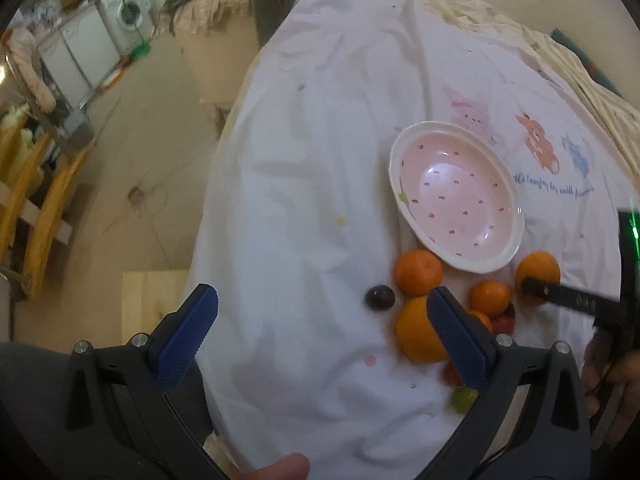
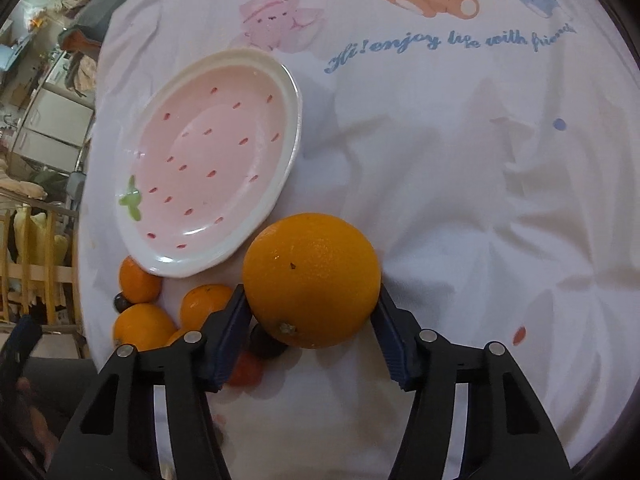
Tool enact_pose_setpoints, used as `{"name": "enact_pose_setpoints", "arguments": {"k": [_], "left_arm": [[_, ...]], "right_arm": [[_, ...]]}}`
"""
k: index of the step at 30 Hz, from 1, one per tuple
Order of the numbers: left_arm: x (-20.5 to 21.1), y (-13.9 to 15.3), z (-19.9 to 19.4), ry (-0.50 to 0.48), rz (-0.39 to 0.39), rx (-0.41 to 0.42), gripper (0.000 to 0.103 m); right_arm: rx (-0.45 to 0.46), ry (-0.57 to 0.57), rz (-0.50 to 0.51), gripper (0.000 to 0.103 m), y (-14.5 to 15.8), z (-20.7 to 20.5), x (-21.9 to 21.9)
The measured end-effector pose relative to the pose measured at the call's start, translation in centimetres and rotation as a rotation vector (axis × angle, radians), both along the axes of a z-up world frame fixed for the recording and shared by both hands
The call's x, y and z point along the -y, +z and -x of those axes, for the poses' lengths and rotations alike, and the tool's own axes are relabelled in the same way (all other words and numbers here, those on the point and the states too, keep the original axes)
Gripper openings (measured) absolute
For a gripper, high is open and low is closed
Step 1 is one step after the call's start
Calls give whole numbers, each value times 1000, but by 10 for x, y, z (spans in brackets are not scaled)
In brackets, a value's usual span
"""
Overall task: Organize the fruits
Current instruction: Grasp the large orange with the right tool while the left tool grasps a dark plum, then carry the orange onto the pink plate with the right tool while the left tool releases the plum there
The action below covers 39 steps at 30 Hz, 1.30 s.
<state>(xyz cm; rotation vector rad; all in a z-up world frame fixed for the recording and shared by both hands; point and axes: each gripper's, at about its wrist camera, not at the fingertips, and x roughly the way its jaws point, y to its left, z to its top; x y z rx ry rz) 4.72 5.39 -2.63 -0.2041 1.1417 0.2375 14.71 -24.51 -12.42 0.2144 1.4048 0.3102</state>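
Observation:
A pink strawberry-pattern plate (image 1: 516, 236) (image 2: 288, 80) lies empty on the white cloth. My right gripper (image 2: 310, 304) is shut on a large orange (image 2: 312, 276) just right of the plate's near rim; in the left wrist view that orange (image 1: 538, 270) has the right gripper (image 1: 532, 286) against it. My left gripper (image 1: 322, 316) is open and empty above the cloth, left of the fruit pile. The pile holds several oranges (image 1: 418, 272) (image 2: 138, 280), a dark plum (image 1: 379, 298), a green grape (image 1: 464, 400) and small red fruits (image 2: 246, 372).
The white printed cloth (image 2: 460, 160) covers the table and is wrinkled. The table's left edge (image 1: 212, 200) drops to a beige floor. Wooden chairs (image 1: 44, 208) and a washing machine (image 1: 128, 12) stand far left.

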Motion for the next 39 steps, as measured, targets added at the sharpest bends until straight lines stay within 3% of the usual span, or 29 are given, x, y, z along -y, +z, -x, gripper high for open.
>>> {"name": "enact_pose_setpoints", "arguments": {"k": [4, 6, 8, 9, 16, 19, 21, 25, 27, 39], "left_arm": [[-3, -8, -17, 3, 52, -101, 103], [1, -16, -23, 3, 76, -144, 95], [9, -28, -30, -17, 108, -186, 70], [12, -33, -32, -20, 119, -203, 65], [34, -71, -51, -42, 137, -329, 41], [37, -76, -57, -39, 104, -336, 38], [38, -81, -60, -34, 109, -357, 32], [43, -89, -64, -41, 81, -389, 31], [46, -91, -66, -47, 71, -393, 21], [56, -78, -65, -88, 28, -362, 20]], "right_arm": [[61, 6, -40, 61, 25, 14, 6], [82, -2, -66, 61, 37, 17, 9], [105, -14, -92, 61, 49, 21, 13], [112, -20, -103, 61, 52, 22, 14], [166, -47, -134, 61, 72, 33, 25], [177, -46, -124, 61, 75, 32, 26], [177, -49, -131, 61, 76, 32, 27], [177, -41, -155, 61, 76, 30, 25], [180, -36, -159, 61, 78, 29, 24], [181, -43, -153, 61, 77, 24, 23]]}}
